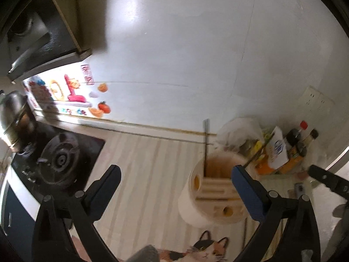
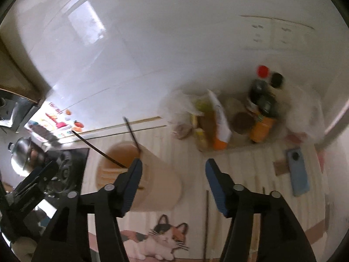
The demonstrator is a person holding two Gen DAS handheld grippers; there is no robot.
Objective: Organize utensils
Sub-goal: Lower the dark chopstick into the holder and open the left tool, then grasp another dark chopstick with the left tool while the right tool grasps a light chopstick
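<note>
A beige utensil holder (image 1: 214,191) stands on the striped mat, with a dark chopstick (image 1: 205,146) standing in it. My left gripper (image 1: 175,174) is open and empty, its right finger just in front of the holder. In the right wrist view the holder (image 2: 139,174) holds two dark chopsticks (image 2: 133,135). My right gripper (image 2: 172,166) is open and empty, just right of the holder. More chopsticks (image 2: 206,218) lie on the mat below it. The right gripper also shows at the left view's right edge (image 1: 327,179).
A gas stove (image 1: 59,159) and a steel pot (image 1: 13,118) are at the left. Sauce bottles (image 2: 261,102), boxes and bags (image 2: 213,122) stand at the back right. A blue phone (image 2: 298,172) lies at the right. A cat-print mat (image 2: 161,240) is at the front.
</note>
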